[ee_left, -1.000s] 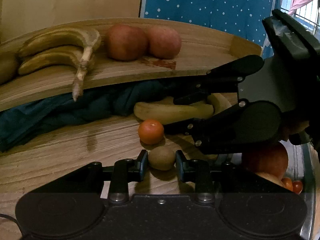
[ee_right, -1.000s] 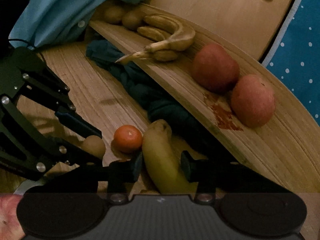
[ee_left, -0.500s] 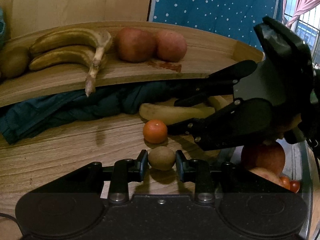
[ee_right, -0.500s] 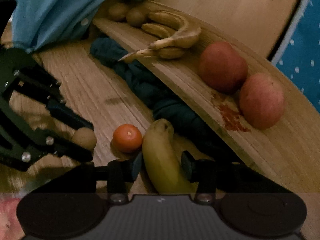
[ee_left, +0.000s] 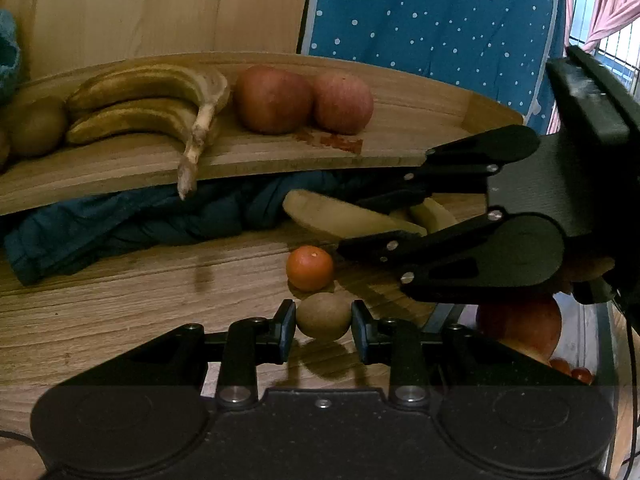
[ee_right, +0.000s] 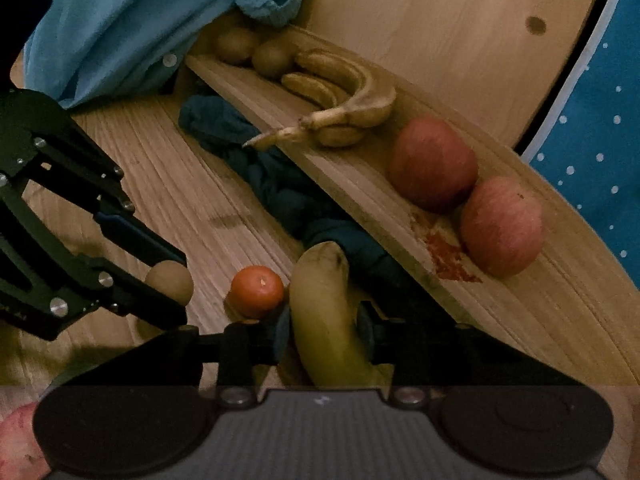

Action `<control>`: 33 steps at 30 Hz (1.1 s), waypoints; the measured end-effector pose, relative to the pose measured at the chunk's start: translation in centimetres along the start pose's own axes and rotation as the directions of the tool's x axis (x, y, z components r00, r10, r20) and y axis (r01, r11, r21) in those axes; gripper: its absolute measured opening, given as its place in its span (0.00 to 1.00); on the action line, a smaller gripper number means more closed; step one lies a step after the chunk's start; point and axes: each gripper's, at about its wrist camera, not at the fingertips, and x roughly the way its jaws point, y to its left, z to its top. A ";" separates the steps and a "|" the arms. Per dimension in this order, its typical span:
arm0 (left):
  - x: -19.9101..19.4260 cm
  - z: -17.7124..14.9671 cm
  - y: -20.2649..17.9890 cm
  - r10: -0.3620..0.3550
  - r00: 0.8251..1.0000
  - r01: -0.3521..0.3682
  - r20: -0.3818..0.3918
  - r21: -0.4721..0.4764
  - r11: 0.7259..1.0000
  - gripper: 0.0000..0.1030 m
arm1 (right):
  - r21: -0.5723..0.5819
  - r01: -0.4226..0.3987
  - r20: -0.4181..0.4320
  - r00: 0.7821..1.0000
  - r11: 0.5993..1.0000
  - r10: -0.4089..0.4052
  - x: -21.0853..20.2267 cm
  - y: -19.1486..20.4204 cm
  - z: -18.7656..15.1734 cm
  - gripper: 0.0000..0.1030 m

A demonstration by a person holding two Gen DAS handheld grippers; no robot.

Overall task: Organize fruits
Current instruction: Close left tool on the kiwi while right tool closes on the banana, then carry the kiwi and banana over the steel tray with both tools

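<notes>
My left gripper [ee_left: 323, 327] is shut on a brown kiwi [ee_left: 323, 316] and holds it a little above the wooden table; the kiwi also shows in the right wrist view [ee_right: 170, 282]. My right gripper [ee_right: 323, 332] is shut on a yellow banana [ee_right: 324, 320], seen from the left wrist view [ee_left: 344, 216] too. A small orange [ee_left: 310, 268] lies on the table between them. A curved wooden board [ee_left: 120, 168] behind carries a banana bunch [ee_left: 152, 96], two red apples [ee_left: 274, 100] and kiwis [ee_left: 34, 126].
A dark teal cloth [ee_left: 132, 220] lies bunched under the board. A light blue garment [ee_right: 120, 20] hangs at the far left. A bowl with an apple [ee_left: 520, 326] and small red fruits sits at the right. A blue dotted fabric [ee_left: 440, 20] stands behind.
The left gripper has lifted the kiwi slightly and drawn back from the orange. The right gripper has stayed closed on the banana and has shifted a little.
</notes>
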 end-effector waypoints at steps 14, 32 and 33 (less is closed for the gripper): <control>-0.9 0.3 -0.8 -0.009 1.000 0.009 0.025 0.011 1.000 0.31 | 0.096 0.080 0.160 0.983 0.992 -0.095 -4.6 0.6 -0.5 0.34; -1.6 0.7 -3.6 -0.113 0.992 0.111 0.052 0.050 0.993 0.31 | 0.228 0.231 0.205 0.938 0.946 -0.279 -13.3 0.2 -2.9 0.33; -1.6 0.7 -3.7 -0.118 0.991 0.115 0.055 0.053 0.992 0.31 | 0.233 0.236 0.196 0.939 0.943 -0.284 -13.6 0.3 -3.2 0.33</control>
